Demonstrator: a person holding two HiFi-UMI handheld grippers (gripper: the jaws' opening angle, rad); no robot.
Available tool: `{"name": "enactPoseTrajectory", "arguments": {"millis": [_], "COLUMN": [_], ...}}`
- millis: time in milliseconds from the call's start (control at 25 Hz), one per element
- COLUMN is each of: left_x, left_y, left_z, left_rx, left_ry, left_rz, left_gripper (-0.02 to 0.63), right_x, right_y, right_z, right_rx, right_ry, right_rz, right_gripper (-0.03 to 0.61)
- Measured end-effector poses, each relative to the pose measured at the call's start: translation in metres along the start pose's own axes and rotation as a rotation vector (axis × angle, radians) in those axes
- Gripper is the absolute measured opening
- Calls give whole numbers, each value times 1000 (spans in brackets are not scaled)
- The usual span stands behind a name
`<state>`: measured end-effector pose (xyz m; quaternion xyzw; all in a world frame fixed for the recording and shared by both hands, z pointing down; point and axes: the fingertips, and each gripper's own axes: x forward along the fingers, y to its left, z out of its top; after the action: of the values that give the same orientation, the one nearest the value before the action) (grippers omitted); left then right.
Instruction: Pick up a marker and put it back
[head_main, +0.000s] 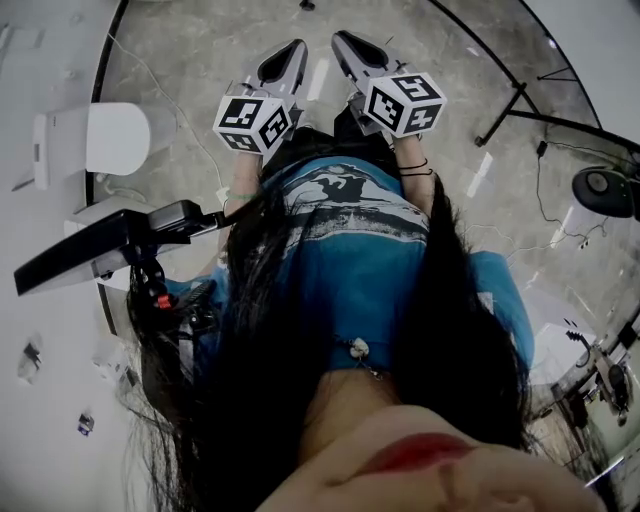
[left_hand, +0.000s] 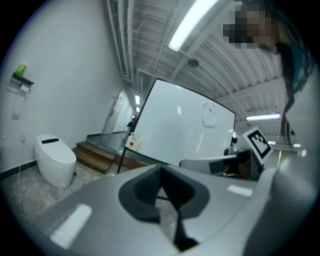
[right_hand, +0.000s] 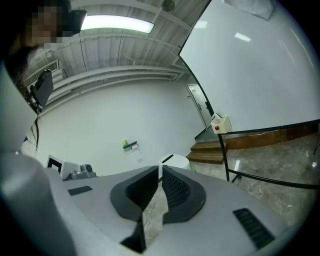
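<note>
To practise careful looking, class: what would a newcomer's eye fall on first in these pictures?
The grey left gripper and right gripper, each bearing a black-and-white marker cube, catch the eye first. They are held side by side low over the mottled stone floor, jaws together on nothing. Beyond them stand a large white board on a black frame and a white toilet by the wall.

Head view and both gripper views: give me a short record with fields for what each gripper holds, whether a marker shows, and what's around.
left gripper: jaws together, nothing between them
right gripper: jaws together, nothing between them
marker: none visible in any view
whiteboard: ahead, on a dark frame
toilet: white, by the wall, left of the whiteboard
task state: no marker picked up
</note>
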<state>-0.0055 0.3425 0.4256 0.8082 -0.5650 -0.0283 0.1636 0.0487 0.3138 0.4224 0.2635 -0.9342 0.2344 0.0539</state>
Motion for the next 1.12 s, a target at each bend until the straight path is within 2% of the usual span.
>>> {"name": "enactPoseTrajectory", "arguments": {"millis": [1120], "left_x": [4], "left_y": [0], "left_z": [1], "left_rx": [14], "left_ry": [-18], "left_rz": [-28], "left_gripper": [0], "right_x": [2], "right_y": [-3], "right_z": [-2], "right_rx": [-59], "right_ry": [10], "right_rz": [-24], "right_gripper": [26]}}
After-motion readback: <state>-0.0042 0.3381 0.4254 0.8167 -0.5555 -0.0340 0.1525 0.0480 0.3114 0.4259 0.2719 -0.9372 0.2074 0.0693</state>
